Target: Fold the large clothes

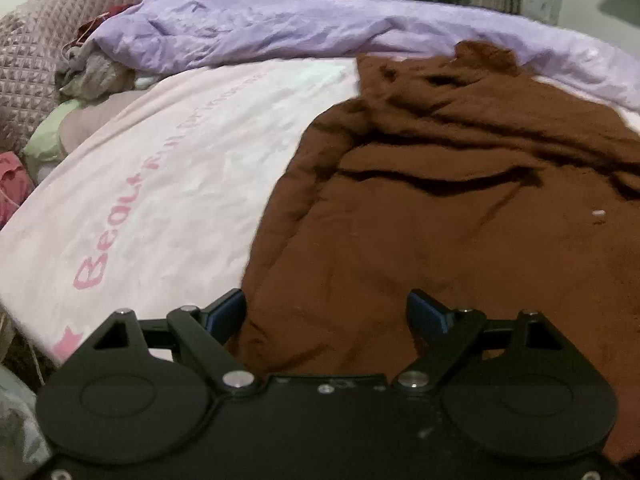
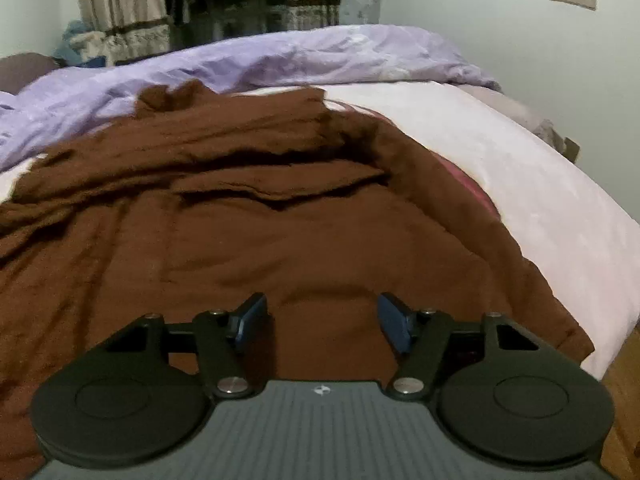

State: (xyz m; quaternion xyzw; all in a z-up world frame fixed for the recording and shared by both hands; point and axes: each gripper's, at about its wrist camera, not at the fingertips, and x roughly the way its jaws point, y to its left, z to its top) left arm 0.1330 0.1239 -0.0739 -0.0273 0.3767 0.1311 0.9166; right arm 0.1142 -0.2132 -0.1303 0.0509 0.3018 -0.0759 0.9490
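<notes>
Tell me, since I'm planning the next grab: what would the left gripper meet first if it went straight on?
Most likely the brown garment. The left gripper stands open and empty, tilted down toward the garment's near left part, beside the pink sheet. Depth is unclear, but nothing else shows in that line.

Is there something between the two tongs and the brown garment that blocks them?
Nothing visible does. Both the left tongs and the right tongs are open directly over the brown garment, with only bare cloth between the blue pads.
</notes>
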